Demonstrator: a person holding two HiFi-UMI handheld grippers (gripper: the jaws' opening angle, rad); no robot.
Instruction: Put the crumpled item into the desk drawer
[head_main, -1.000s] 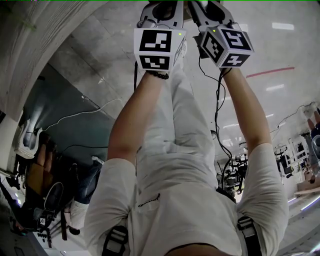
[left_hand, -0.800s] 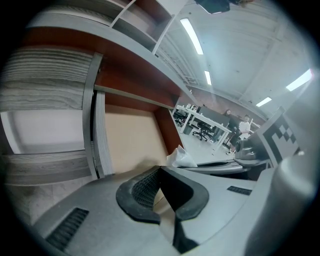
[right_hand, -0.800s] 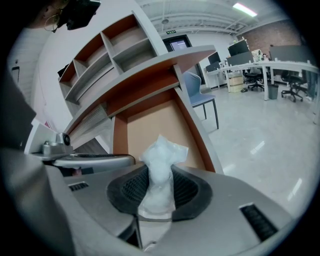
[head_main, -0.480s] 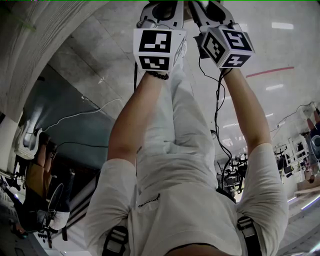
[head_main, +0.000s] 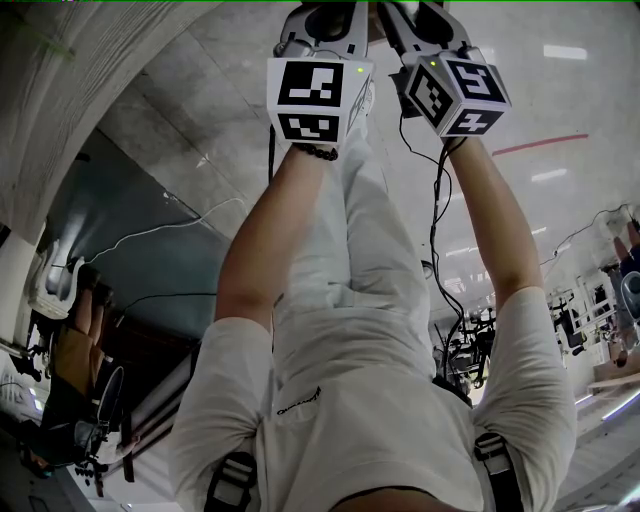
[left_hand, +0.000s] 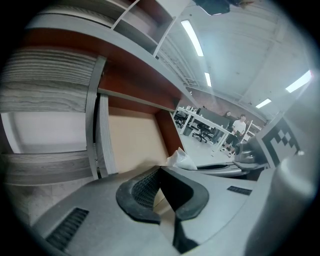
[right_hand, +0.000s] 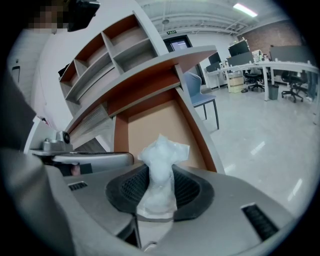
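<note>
A white crumpled item (right_hand: 161, 165) stands upright between the pads of my right gripper (right_hand: 157, 192). Its jaws have just been opening a little, and both pads still touch the item's sides. It hangs over the open desk drawer (right_hand: 155, 125), whose beige bottom is bare. In the left gripper view the same item (left_hand: 182, 159) pokes up beside the drawer (left_hand: 132, 142). My left gripper (left_hand: 161, 171) is shut with nothing in it, close to the left of the right one. In the head view only the marker cubes (head_main: 318, 95) (head_main: 455, 92) show, side by side at the top.
Above the drawer runs the desk top with open shelves (right_hand: 100, 65). A blue chair (right_hand: 200, 97) stands just past the desk's end. Office desks and chairs (right_hand: 270, 75) fill the far right. A cable (head_main: 437, 200) hangs from the right gripper.
Both arms and marker cubes keep their place in the head view. Only the people at its lower left have shifted.
</note>
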